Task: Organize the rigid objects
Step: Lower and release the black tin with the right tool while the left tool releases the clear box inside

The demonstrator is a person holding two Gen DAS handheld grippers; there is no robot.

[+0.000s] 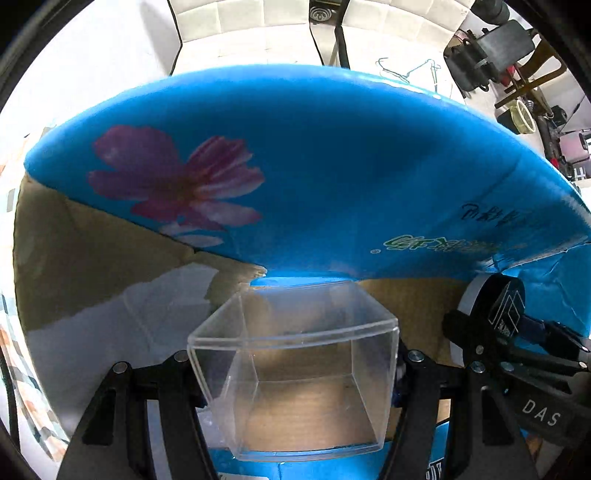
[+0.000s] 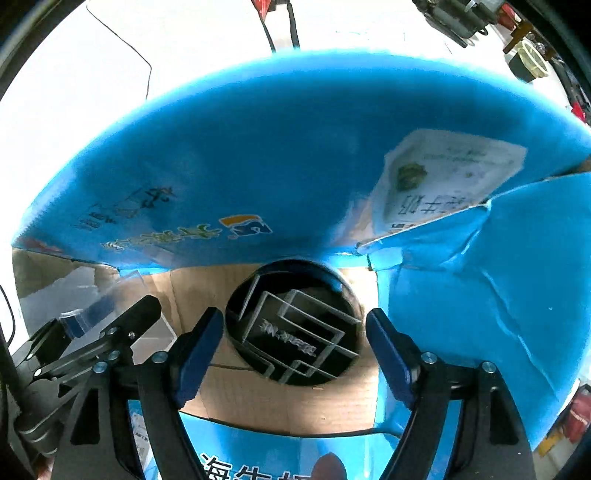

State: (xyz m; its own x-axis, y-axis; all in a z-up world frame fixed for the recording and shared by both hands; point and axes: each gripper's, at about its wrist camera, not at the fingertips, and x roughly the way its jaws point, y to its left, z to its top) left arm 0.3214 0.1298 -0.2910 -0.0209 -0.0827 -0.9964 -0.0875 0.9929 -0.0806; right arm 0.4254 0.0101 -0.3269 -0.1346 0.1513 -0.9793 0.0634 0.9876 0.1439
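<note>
My left gripper [image 1: 295,373] is shut on a clear plastic box [image 1: 295,384], open side up, held low inside a blue cardboard carton [image 1: 314,155]. A black round tin [image 2: 293,323] with a silver square pattern lies on the carton's brown floor. My right gripper [image 2: 295,350] is open, its blue pads on either side of the tin and apart from it. The tin also shows in the left wrist view [image 1: 496,304], at the right, with the right gripper's arm beside it. The left gripper's arm and the clear box show at the left of the right wrist view [image 2: 96,317].
The carton's blue flaps stand up around both grippers, one with a pink flower [image 1: 177,181], one with a white label [image 2: 443,173]. Beyond lies a white floor with wire hangers [image 1: 406,72], cables [image 2: 280,22] and dark equipment [image 1: 491,55] at the far right.
</note>
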